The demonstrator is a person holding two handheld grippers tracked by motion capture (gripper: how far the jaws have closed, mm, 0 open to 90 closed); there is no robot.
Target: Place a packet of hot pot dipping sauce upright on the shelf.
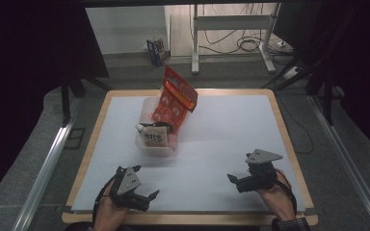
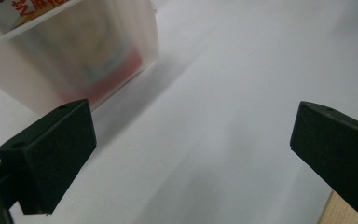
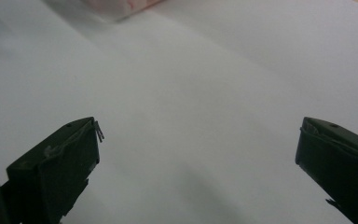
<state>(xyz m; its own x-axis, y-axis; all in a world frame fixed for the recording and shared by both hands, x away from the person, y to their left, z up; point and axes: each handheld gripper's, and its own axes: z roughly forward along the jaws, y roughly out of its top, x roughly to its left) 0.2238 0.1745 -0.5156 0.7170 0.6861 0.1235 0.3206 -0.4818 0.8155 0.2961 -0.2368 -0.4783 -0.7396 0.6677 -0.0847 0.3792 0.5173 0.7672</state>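
The left gripper (image 1: 147, 198) hovers low at the bench's (image 1: 231, 139) near edge, jaws spread and empty — the translucent plastic bin (image 1: 156, 144) stands just ahead of it, frosted and soft-cornered. Inside, a pale pouch (image 1: 153, 136) and a glossy orange-red packet (image 1: 175, 100) lean upright; their lower parts blur through the wall. The right gripper (image 1: 235, 181), also released, rests well apart.

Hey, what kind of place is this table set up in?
Probably a lab or recording workspace, not a home. A white-topped wooden-edged table stands between dark curtains, with loose black cables around a metal stand on the floor behind. Each hand carries a hand-held gripper, left and right.
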